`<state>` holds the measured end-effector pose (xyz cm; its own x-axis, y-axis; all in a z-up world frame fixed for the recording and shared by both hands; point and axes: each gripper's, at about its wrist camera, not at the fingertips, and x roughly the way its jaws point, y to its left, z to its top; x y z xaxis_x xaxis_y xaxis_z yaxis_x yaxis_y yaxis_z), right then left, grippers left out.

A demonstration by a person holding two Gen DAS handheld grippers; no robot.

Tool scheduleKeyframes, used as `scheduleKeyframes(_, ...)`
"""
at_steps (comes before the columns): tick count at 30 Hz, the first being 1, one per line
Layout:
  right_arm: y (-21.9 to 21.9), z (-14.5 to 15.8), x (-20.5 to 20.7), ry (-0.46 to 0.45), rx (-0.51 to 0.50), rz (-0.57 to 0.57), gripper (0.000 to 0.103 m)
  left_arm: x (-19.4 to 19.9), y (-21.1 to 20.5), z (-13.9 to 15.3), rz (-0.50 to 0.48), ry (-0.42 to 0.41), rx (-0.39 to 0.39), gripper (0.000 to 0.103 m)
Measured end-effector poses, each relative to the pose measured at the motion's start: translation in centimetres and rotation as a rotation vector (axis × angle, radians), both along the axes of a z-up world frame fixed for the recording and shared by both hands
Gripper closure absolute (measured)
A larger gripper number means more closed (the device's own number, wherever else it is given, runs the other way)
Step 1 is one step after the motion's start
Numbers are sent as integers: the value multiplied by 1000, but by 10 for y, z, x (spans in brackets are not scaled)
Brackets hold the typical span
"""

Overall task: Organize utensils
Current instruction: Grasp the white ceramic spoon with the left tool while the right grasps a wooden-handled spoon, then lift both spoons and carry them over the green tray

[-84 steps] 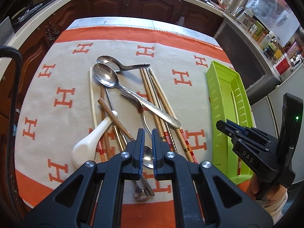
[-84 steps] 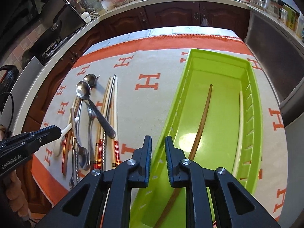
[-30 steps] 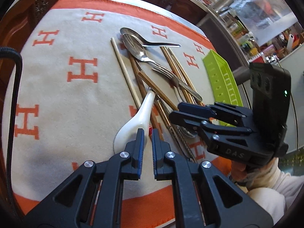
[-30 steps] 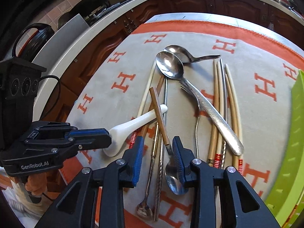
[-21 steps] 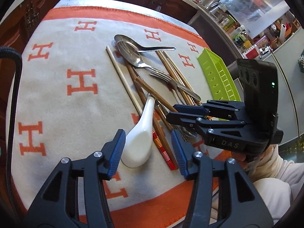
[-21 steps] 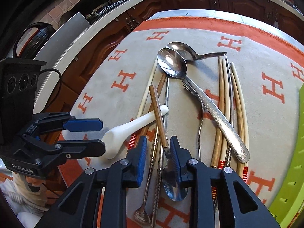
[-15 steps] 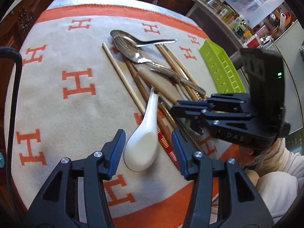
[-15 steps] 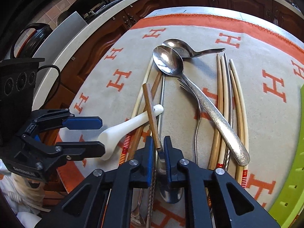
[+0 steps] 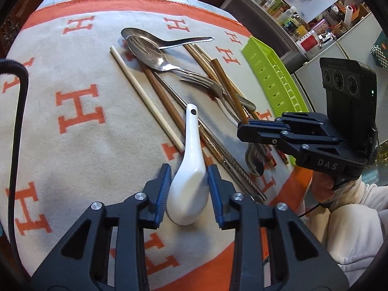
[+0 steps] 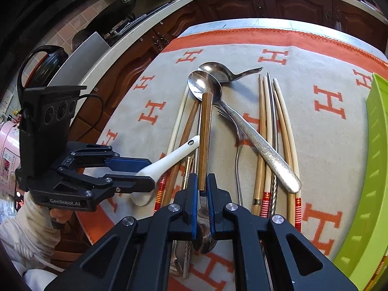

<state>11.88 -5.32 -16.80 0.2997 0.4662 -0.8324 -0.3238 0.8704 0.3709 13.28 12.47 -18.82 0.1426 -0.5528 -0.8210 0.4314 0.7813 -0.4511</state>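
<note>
A pile of utensils lies on the cream and orange cloth. My left gripper [image 9: 189, 189] is open, its blue pads on either side of the bowl of a white ceramic spoon [image 9: 191, 160], which rests on the cloth; it also shows in the right wrist view [image 10: 169, 160]. My right gripper [image 10: 201, 189] is shut on the low end of a wooden-handled spoon [image 10: 205, 131] and holds it tilted above the pile; the handle also shows in the left wrist view [image 9: 229, 89]. The left gripper [image 10: 148, 172] shows in the right wrist view.
Two steel spoons [image 9: 150, 51], a fork [image 9: 206, 84], and several chopsticks [image 10: 266, 131] lie in the pile. A green tray [image 9: 274, 72] stands at the right; its wall also shows in the right wrist view [image 10: 373, 160]. Kitchen counters ring the table.
My left gripper opened and moved forward around the white spoon's bowl. My right gripper closed on the wooden-handled spoon and lifted its handle off the pile.
</note>
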Motion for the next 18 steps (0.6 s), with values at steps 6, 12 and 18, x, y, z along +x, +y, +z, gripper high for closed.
scheduleKeyframes(6, -5, 2, -8, -4, 8, -12, 96, -9, -11, 5, 5, -20, 48, 77)
scheduleKeyframes(12, -8, 6, -13, -14, 9, -19, 96, -35, -39, 17, -21, -127, 166, 78)
scheduleKeyframes(18, -9, 10, -19, -21, 15, -21, 96, -40, -58, 17, -18, -124, 184, 80)
